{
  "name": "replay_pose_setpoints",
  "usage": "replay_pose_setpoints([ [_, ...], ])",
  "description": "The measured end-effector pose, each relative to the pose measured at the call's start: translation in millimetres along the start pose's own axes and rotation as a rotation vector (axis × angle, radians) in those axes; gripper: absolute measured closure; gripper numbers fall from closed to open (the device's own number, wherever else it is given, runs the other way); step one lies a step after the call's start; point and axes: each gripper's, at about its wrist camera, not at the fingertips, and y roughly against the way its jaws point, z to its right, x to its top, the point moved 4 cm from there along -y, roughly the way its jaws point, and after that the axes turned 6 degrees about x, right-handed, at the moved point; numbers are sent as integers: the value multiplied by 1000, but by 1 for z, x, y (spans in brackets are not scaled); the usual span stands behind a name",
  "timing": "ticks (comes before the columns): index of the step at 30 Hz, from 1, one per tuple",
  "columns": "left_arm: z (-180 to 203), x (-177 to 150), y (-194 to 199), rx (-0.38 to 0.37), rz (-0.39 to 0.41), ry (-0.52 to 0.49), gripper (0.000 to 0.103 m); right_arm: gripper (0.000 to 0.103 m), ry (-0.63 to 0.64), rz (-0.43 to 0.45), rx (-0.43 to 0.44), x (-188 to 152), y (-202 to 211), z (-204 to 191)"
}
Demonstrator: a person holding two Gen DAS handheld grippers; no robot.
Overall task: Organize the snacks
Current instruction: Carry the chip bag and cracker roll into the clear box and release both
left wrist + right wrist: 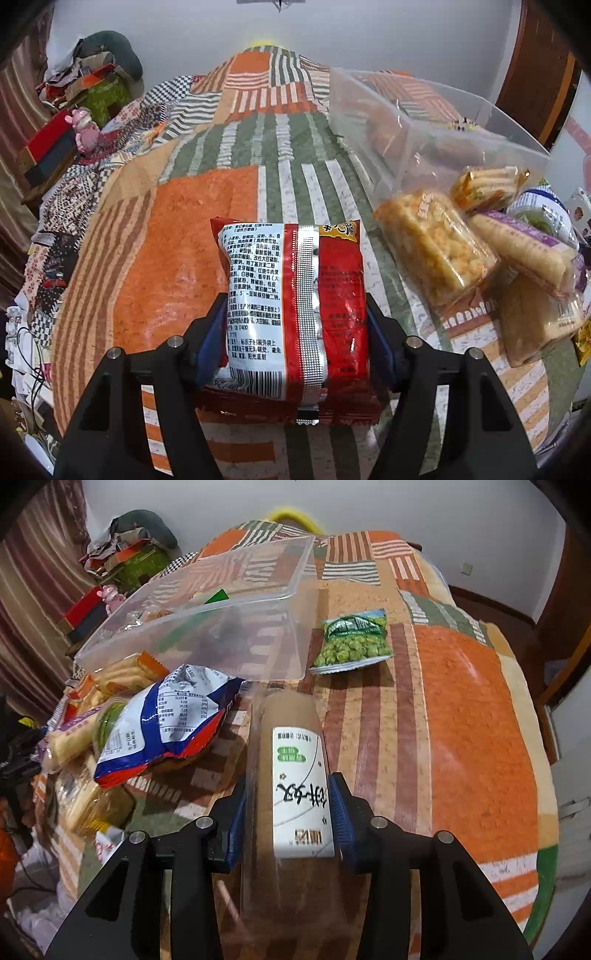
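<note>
On the left, the left tool point(295, 332) has its two blue pads point(208, 343) pressed against the sides of a red noodle packet point(295, 306), which it holds back side up above the patchwork bedspread point(192, 236). The grip is across the width, near the packet's near end — probably so the far end can lead into a container. To the right of it in the left view lies a loose heap of snacks on the bed: a clear bag of puffed rice cakes point(436, 247), a small orange biscuit pack point(487, 184) and a purple wafer pack point(532, 251), all touching or overlapping. Behind the heap stands the clear plastic bin point(413, 122), with a few items already inside.

Further right, the right tool point(288, 812) is closed on a long brown roll of biscuits point(291, 775) with a white label, gripped across its width and pointing toward the bin point(280, 590). A blue and white bag point(166, 723) lies just left of the roll, and a green pea packet point(351, 642) rests alone on the bed beside the bin's right wall.

Both tools look loaded for dropping into the bin — most snacks are not yet sorted
</note>
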Motion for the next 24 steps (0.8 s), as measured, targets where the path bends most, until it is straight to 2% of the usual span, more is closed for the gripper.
replay_pose_setpoints([
  [3,-3,5,4,12,7,14,35,69,-12,23,-7,-2,3,0],
  [12,-3,17,33,18,60,17,35,69,-42,78,-34,-1,28,2],
  [24,21,60,64,-18,162,-9,35,69,-12,214,-47,43,65,-6],
])
